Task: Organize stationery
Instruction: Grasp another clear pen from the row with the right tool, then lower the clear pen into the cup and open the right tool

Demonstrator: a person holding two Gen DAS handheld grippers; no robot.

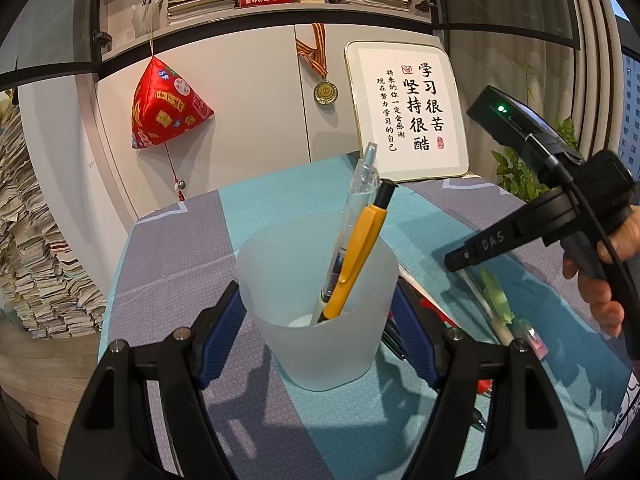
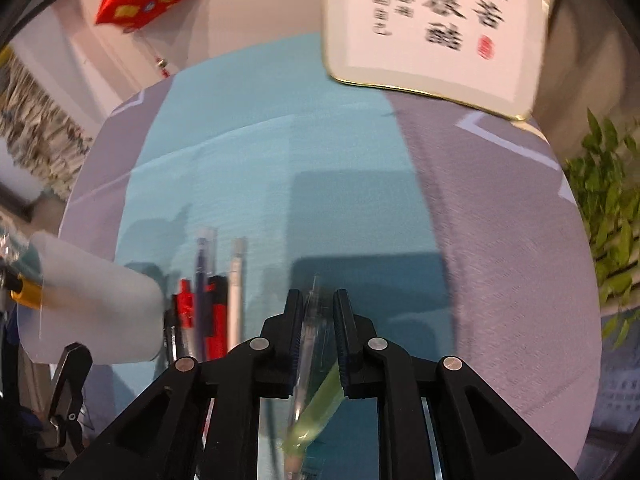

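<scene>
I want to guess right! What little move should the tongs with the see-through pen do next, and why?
Probably lift the clear pen off the cloth and carry it toward the frosted cup. The right tongs are shut on it, the left tongs steady the cup, and two pens already stand inside.

cup [image 1: 320, 344]: frosted, translucent matt plastic
tablecloth [image 1: 180, 248]: woven cloth, fine ribbed texture
pen in cup [image 1: 354, 258]: glossy yellow plastic
</scene>
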